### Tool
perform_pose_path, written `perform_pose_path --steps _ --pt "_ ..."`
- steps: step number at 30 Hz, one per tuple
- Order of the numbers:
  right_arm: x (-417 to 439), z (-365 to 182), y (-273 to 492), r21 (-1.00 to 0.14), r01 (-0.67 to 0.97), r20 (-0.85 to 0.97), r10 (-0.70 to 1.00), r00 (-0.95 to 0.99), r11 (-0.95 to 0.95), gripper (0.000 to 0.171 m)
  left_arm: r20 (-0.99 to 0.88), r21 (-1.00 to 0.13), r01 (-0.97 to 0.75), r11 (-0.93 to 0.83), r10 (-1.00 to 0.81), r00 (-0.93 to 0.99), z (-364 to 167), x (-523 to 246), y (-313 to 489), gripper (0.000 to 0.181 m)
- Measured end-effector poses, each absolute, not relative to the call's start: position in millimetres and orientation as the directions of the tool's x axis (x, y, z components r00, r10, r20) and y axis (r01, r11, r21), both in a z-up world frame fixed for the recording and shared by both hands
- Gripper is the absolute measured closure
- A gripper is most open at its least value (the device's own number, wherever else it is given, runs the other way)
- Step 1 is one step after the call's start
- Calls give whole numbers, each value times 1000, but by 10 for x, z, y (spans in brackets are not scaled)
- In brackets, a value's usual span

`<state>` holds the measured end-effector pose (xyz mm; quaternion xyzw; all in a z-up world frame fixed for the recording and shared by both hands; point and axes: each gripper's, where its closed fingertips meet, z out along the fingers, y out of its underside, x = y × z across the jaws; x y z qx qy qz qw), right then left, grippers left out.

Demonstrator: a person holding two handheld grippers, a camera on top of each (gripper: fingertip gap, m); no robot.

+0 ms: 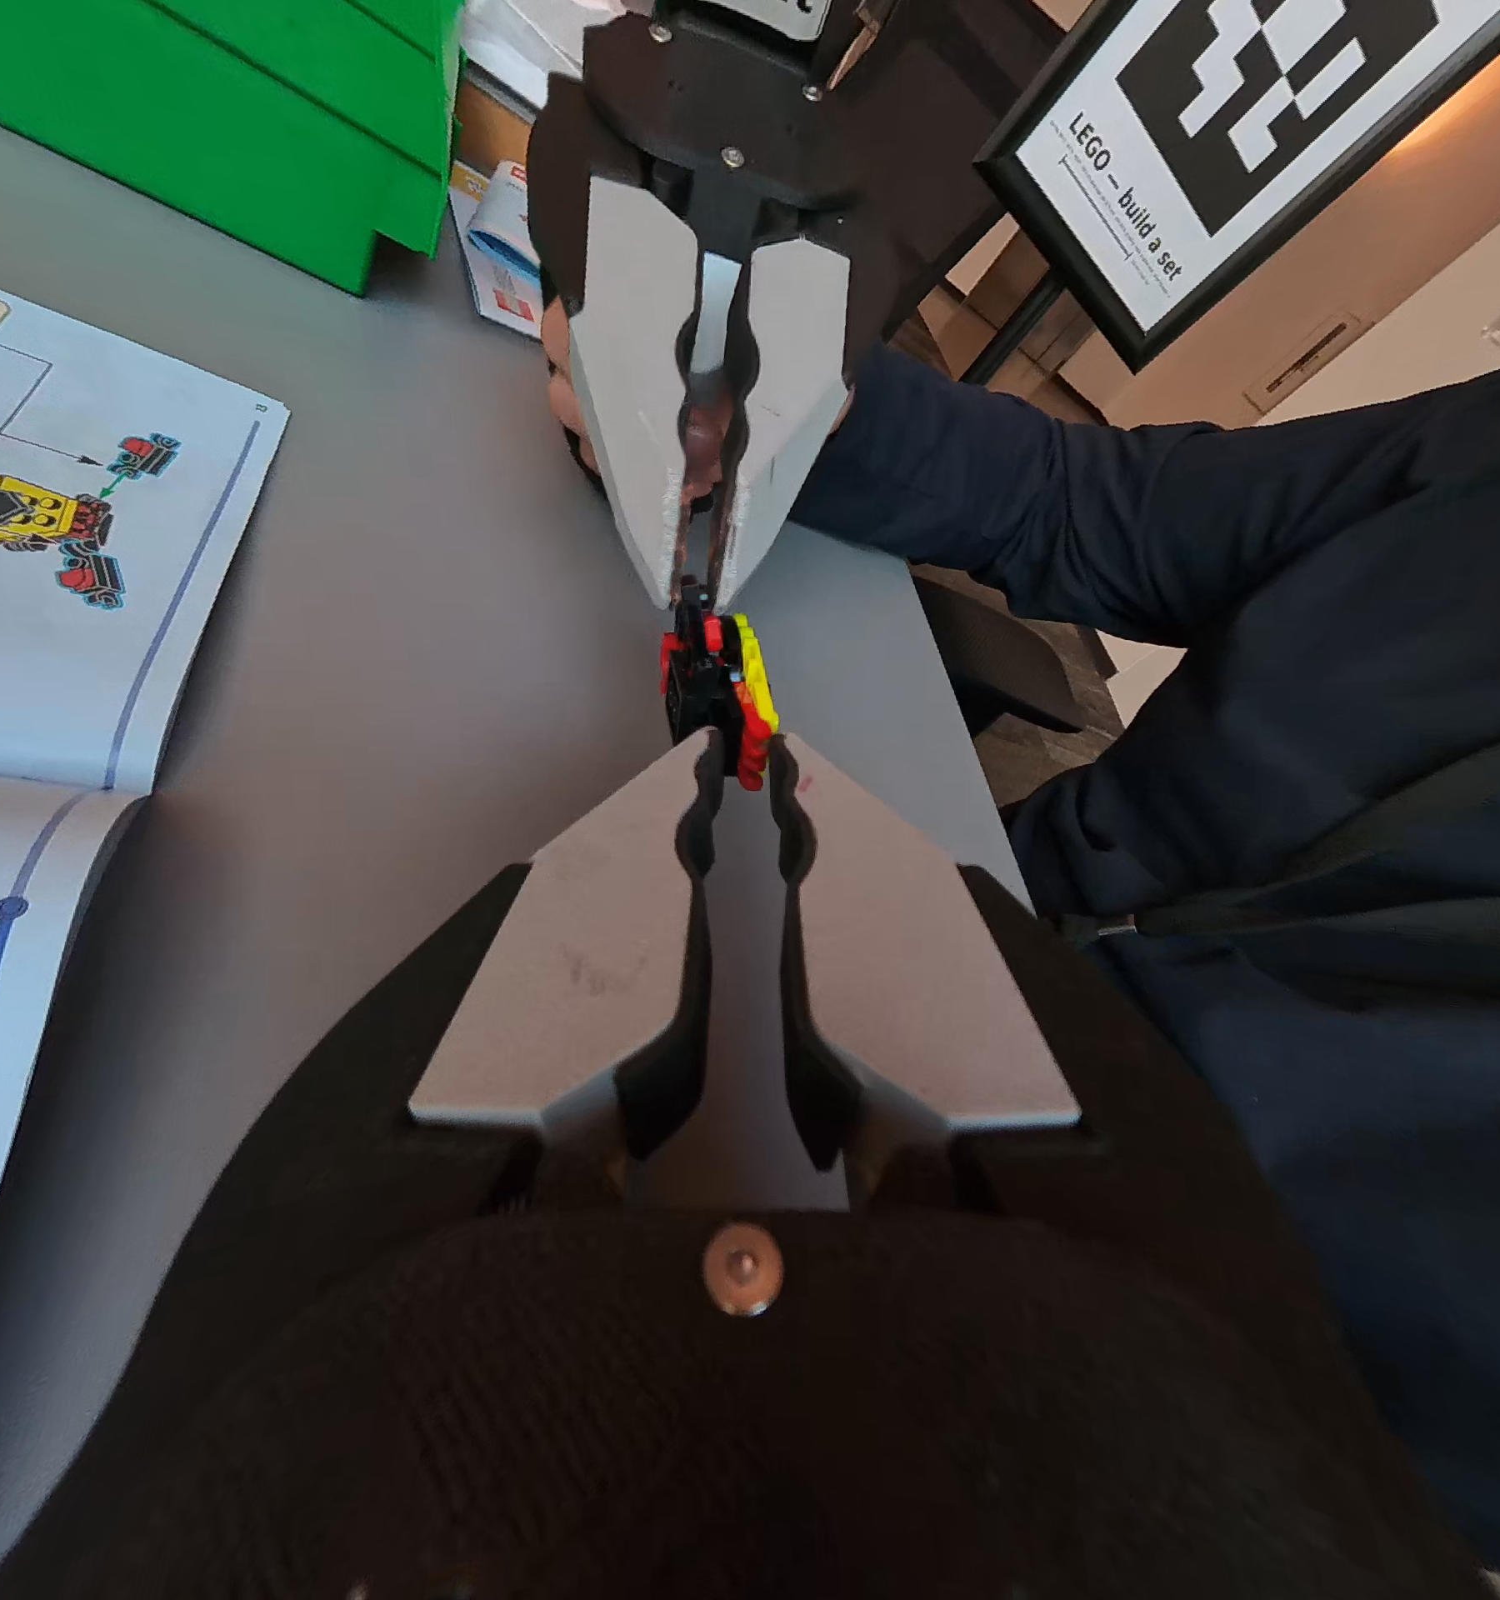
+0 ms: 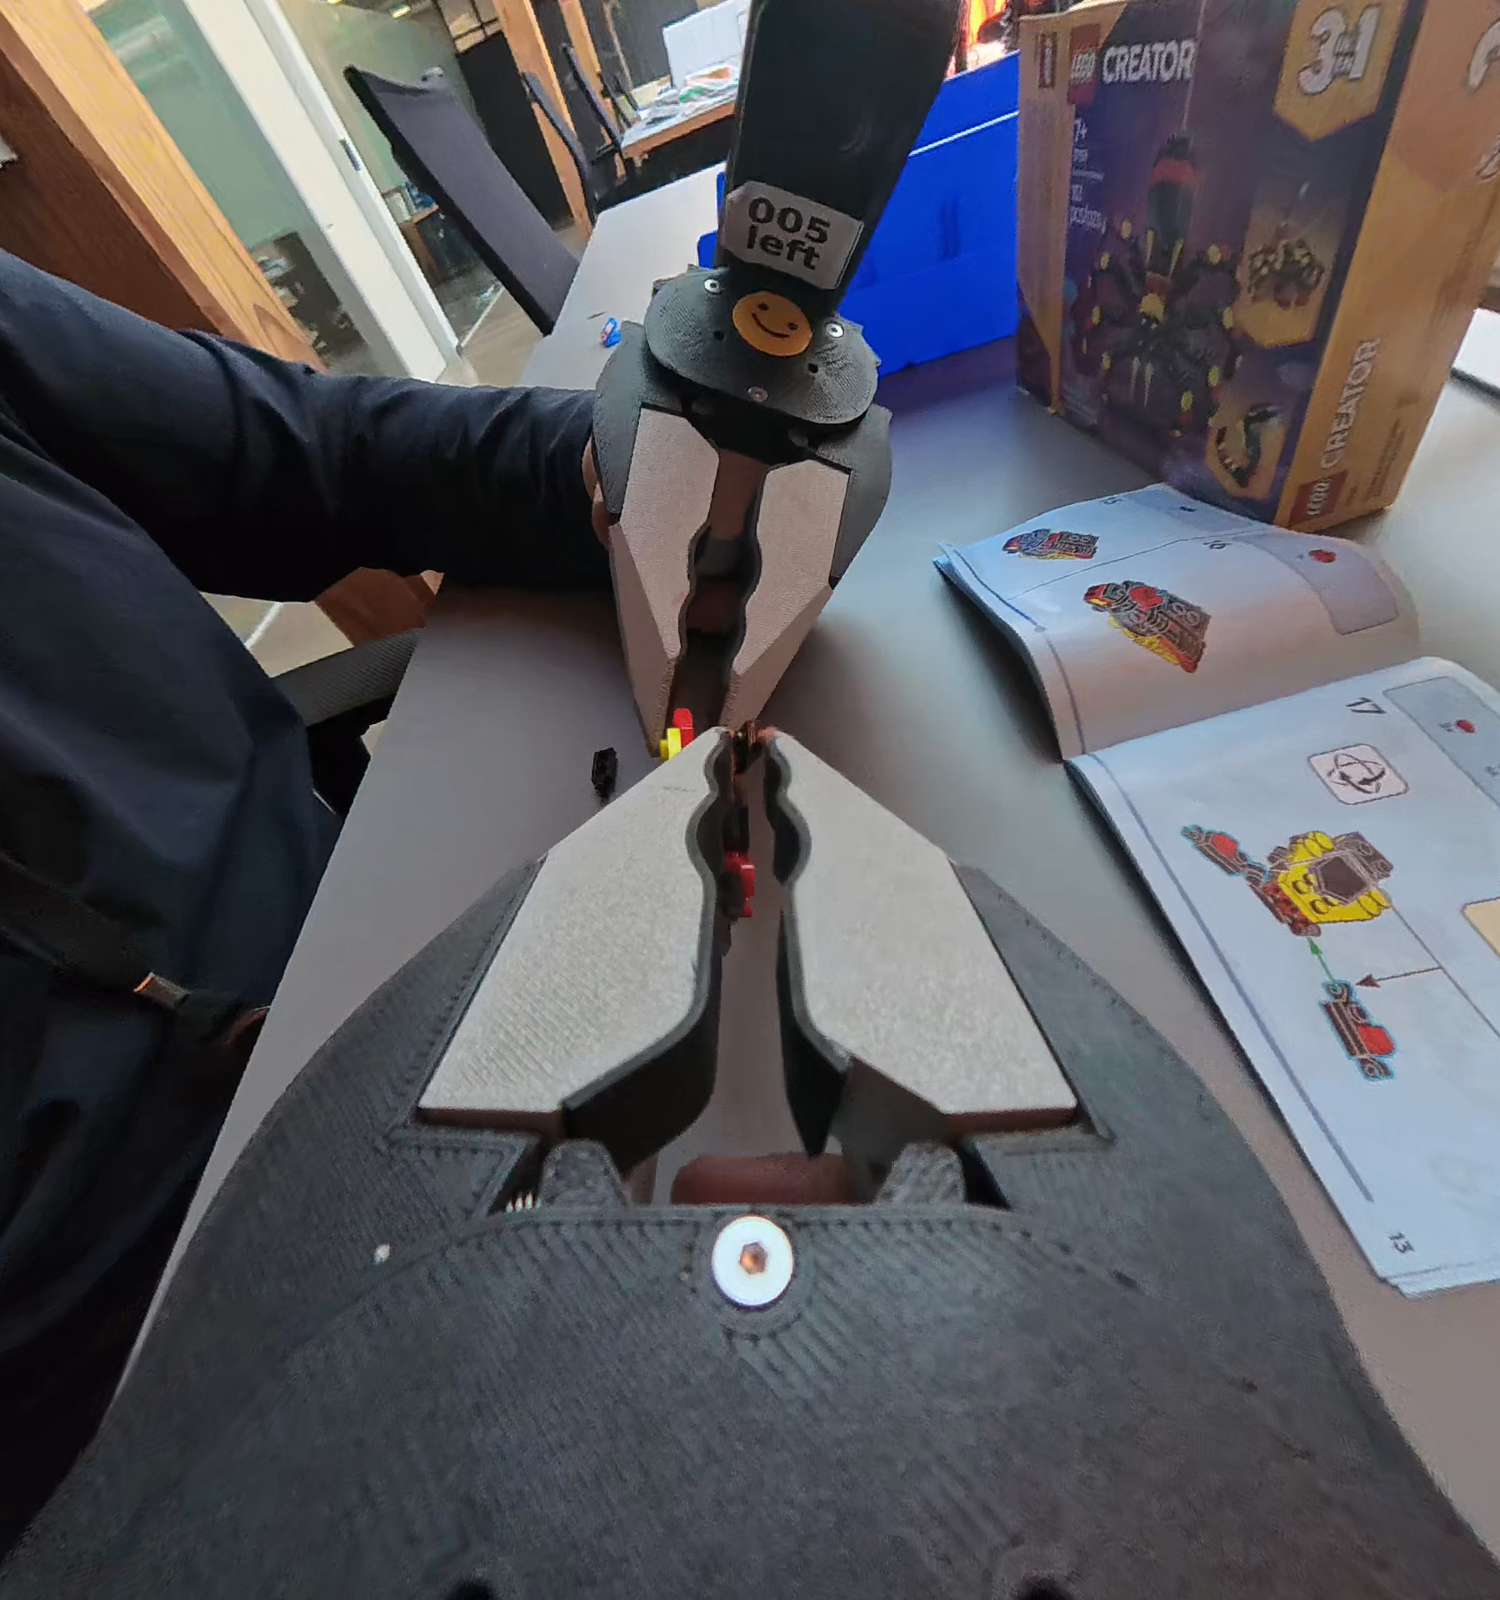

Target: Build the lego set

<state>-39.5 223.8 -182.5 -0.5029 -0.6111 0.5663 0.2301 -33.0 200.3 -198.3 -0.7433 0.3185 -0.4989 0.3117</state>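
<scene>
A small yellow, red and black lego model (image 1: 751, 693) is held in the air over the grey table (image 1: 400, 537), near its edge. My left gripper (image 1: 745, 745) is shut on the model's near end. My right gripper (image 1: 696, 597) comes in from the far side, tip to tip, and is shut on a black and red sub-assembly that touches the model. In the right wrist view, the right gripper (image 2: 745, 736) holds that red and black piece (image 2: 736, 874) between its fingers. The left gripper (image 2: 686, 736) faces it, with yellow and red parts (image 2: 673, 736) showing at its tips.
A small loose black piece (image 2: 605, 766) lies on the table by the edge. An open instruction booklet (image 2: 1335, 909) lies to one side. Behind stand the lego box (image 2: 1249, 260), a blue bin (image 2: 946, 242), green bins (image 1: 210, 112) and a framed sign (image 1: 1249, 147). A person's dark sleeve (image 1: 1162, 519) reaches in. Less than 4 cm separates the two grippers' tips.
</scene>
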Motion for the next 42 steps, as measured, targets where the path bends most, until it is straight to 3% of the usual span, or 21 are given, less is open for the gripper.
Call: perform_pose_path --steps 11,18,24,26,29,33,42 --pt "-404 -1822 2268 -916 362 -310 876 -369 -172 170 552 -778 -141 -612 -773 312 -1976 -345 2032 174" --pt "-389 -1819 2298 -921 355 -295 886 -358 -163 170 533 -782 -134 -609 -765 362 -2000 -417 2097 147" --pt "-386 -1793 2315 -920 344 -315 879 -358 -190 170 421 -828 -170 -534 -793 441 -2021 -445 2175 142" --pt "-392 -1776 2309 -918 339 -330 871 -364 -206 170 411 -826 -186 -532 -794 448 -2044 -415 2178 144" --pt "-406 -1774 2296 -918 339 -332 869 -366 -208 170 382 -837 -209 -506 -813 440 -2044 -357 2155 160" --pt "-433 -1764 2272 -922 332 -321 874 -366 -200 170 371 -835 -237 -497 -826 425 -2065 -327 2116 160" --pt "-354 -1609 2530 -896 267 -430 840 -331 -354 136 753 -652 145 -744 -613 239 -1819 -520 2272 161"
